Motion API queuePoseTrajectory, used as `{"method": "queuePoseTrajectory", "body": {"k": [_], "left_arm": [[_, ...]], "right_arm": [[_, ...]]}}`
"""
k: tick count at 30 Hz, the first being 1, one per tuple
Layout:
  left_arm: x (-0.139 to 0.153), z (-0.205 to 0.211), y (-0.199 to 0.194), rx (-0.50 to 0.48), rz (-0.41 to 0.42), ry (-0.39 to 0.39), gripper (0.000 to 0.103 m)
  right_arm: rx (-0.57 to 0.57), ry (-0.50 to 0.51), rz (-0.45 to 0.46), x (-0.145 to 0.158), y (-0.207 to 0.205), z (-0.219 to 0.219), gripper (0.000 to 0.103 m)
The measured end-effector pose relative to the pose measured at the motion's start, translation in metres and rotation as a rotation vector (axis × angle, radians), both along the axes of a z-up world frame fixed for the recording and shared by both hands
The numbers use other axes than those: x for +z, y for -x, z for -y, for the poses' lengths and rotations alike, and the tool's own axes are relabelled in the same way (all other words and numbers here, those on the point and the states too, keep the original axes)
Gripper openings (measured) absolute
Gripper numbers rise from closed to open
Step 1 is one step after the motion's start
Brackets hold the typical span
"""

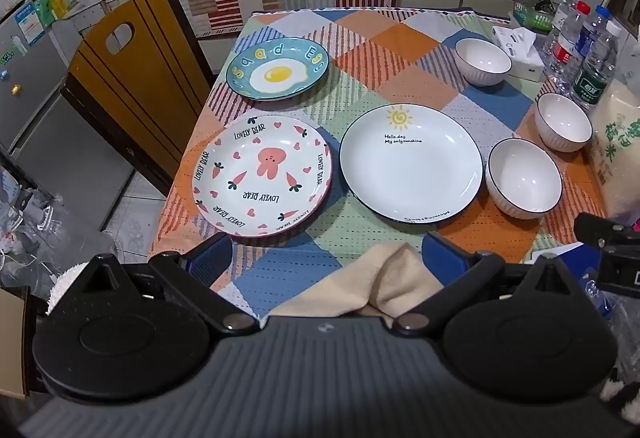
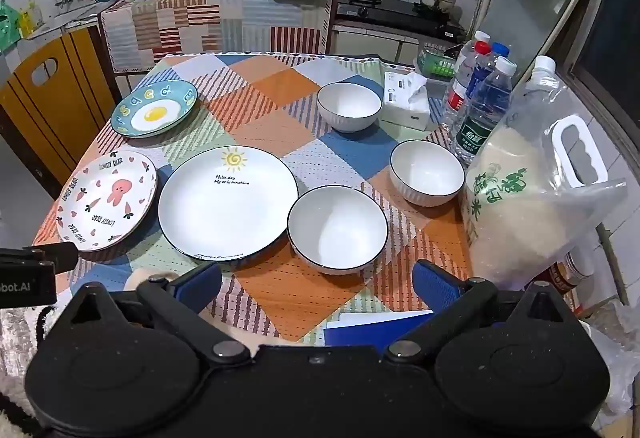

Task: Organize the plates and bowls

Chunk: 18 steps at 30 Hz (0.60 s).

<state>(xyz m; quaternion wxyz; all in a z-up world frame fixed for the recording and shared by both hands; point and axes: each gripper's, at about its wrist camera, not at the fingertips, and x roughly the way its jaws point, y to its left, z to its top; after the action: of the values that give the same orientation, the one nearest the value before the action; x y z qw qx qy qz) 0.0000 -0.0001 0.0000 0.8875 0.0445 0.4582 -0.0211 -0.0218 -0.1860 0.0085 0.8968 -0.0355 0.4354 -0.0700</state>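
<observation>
Six pieces of crockery sit apart on the patchwork tablecloth (image 2: pixel 280 302): an egg plate (image 1: pixel 277 67), a Lovely Bear plate (image 1: pixel 262 176), a sunshine plate (image 1: pixel 411 162), and three white bowls, near (image 2: pixel 337 228), right (image 2: pixel 426 172) and far (image 2: pixel 349 106). Nothing is stacked, so sorting looks not yet begun. The left gripper (image 1: pixel 326 258) and right gripper (image 2: pixel 316 280) hover at the near edge, fingers spread wide and empty. A likely first move is pinching one rim, the near bowl lying closest to the right gripper, and nesting like with like.
</observation>
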Motion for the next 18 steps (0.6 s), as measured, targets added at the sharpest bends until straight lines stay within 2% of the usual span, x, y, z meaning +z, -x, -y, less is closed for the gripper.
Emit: {"method": "queuePoseTrajectory", "body": {"k": [7, 13, 18], "left_arm": [[-0.0012, -0.002, -0.0019, 0.004, 0.009, 0.02, 0.102], [-0.0001, -0.0001, 0.0061, -0.009, 0.046, -0.01, 0.102], [0.0036, -0.0003, 0.0065, -0.01, 0.072, -0.003, 0.102]], "right_arm": [[-0.004, 0.01, 0.009, -0.001, -0.0003, -0.0027, 0.103], [-0.001, -0.004, 0.013, -0.0013, 0.0011, 0.0009, 0.103], [0.004, -0.016, 0.054, -0.0038, 0.0004, 0.0017, 0.103]]}}
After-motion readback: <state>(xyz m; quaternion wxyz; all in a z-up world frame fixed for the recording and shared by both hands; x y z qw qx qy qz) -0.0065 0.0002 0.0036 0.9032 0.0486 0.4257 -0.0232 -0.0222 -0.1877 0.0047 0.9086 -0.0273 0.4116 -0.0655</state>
